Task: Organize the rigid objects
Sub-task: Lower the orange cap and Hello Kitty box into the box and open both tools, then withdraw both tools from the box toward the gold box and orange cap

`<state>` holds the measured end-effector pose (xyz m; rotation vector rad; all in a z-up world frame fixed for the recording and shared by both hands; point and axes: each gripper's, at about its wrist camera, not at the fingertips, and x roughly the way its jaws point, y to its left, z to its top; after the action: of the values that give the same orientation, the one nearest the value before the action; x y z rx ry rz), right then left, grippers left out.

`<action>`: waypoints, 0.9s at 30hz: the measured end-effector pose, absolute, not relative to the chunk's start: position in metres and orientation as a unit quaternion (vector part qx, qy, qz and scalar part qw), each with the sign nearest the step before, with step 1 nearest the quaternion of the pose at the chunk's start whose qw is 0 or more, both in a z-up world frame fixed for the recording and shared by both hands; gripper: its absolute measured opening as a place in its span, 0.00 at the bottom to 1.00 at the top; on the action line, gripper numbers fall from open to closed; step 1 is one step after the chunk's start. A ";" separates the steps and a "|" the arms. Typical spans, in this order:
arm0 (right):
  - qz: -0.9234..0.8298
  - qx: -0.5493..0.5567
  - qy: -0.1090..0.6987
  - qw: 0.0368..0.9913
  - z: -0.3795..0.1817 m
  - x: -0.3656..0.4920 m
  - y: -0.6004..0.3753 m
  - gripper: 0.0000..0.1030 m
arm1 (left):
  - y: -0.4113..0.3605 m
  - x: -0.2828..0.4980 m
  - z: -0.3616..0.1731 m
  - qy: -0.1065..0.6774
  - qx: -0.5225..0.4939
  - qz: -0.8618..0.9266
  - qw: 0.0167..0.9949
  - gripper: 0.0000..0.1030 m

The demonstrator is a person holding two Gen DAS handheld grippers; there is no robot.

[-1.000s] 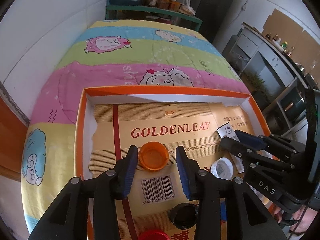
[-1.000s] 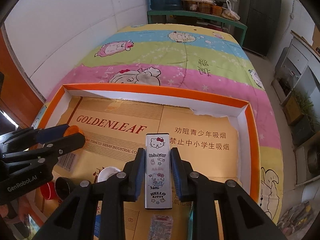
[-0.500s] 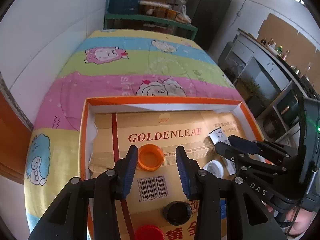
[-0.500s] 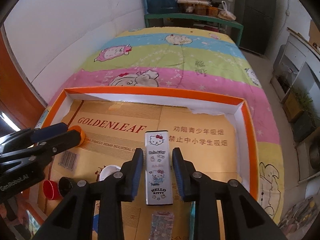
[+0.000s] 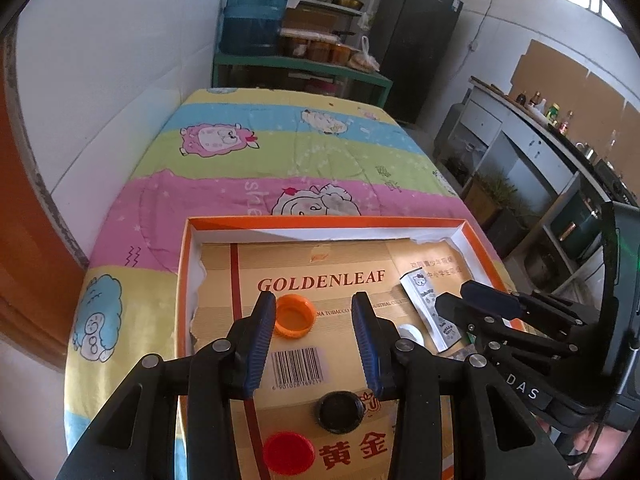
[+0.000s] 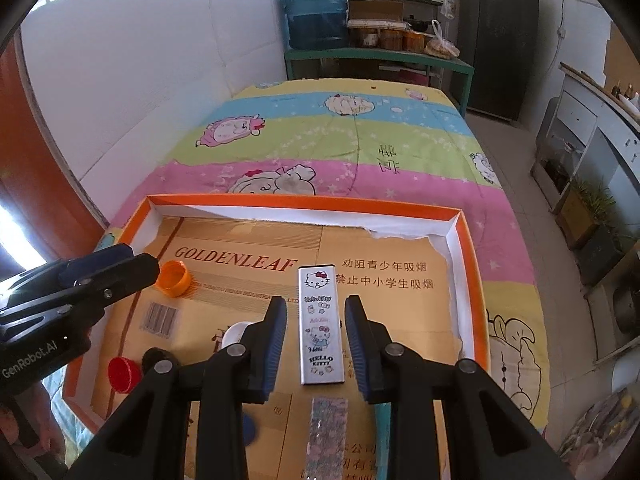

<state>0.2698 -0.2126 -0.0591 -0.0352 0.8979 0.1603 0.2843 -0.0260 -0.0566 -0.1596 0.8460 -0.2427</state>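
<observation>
Progress looks partial, as far as I can judge: orange-rimmed tray (image 6: 466, 240) on the bed (image 6: 360, 140) holds items spread over its cardboard liner, w/ no obvious grouping yet. Orange cap (image 5: 294, 316) sits alone near the "GOLDENLEAF" print; black cap (image 5: 340, 412) and red cap (image 5: 289, 453) lie close together nearer the camera; white cap (image 5: 410, 332) is beside the Hello Kitty case (image 6: 321, 326). Glittery strip (image 6: 328, 432) lies just below the case, approx. in line w/ it. Blue disc (image 6: 249, 426) is partly hidden under the right claw's arm. What the final layout should be can't be told, so caps prob. still need sorting.

Left claw (image 5: 314, 336) is open, nothing between its pads; orange cap lies on the liner just beyond the left pad's tip, inside the gap line, not touched.

Right claw (image 6: 316, 344) stands open around the Hello Kitty case: case lies flat on the liner between the pads, w/ a visible gap each side, so not gripped. Case's far end reaches past the tips.
</observation>
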 end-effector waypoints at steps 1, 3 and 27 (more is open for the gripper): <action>0.077 -0.017 0.432 0.899 -0.058 0.268 -0.212 0.29 | -0.026 0.282 -0.056 0.408 -0.077 -0.116 0.902 0.39; 0.078 -0.015 0.429 0.900 -0.055 0.264 -0.212 0.29 | -0.025 0.277 -0.053 0.404 -0.077 -0.114 0.904 0.39; 0.064 -0.011 0.379 0.923 -0.021 0.196 -0.205 0.29 | -0.027 0.198 -0.025 0.353 -0.071 -0.100 0.928 0.39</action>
<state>0.1964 -0.2049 -0.0213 -0.0233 0.7775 0.1323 0.1979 -0.0270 -0.0251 -0.1456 0.7227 -0.2040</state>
